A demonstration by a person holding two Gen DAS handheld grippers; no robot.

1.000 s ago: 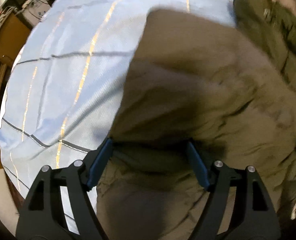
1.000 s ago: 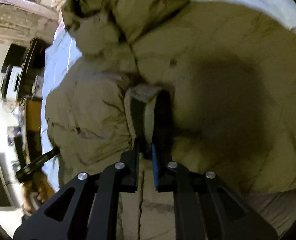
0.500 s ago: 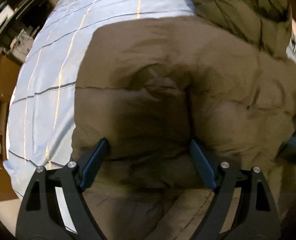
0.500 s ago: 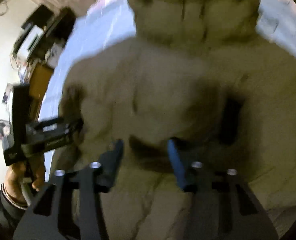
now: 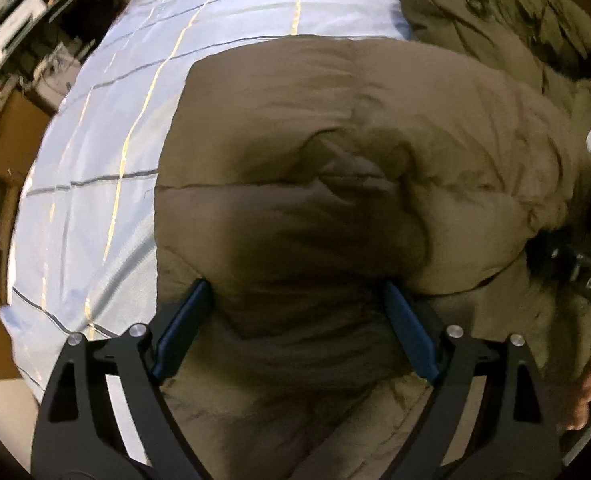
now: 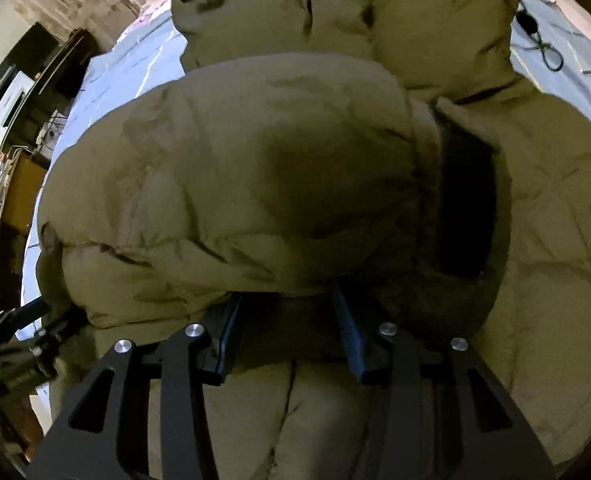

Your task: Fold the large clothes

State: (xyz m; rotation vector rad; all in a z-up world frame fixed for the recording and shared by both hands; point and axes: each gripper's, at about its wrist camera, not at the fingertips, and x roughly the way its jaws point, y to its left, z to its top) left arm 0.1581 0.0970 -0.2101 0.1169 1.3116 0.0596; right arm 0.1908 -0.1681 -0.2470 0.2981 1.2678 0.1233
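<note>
Olive padded jacket (image 5: 335,160) lay across the light blue checked bedspread (image 5: 107,128), filling the frame centre. Left gripper (image 5: 295,304) stood wide apart, gripping nothing. Right gripper (image 6: 287,316) was parted, its blue-padded fingers (image 6: 347,332) under a folded jacket bulge.

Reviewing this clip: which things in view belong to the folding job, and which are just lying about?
Job:
jacket
left gripper, open
right gripper, open
bedsheet under the jacket

Lying about:
black cord on the sheet
boxes beside the bed
shelf clutter
</note>
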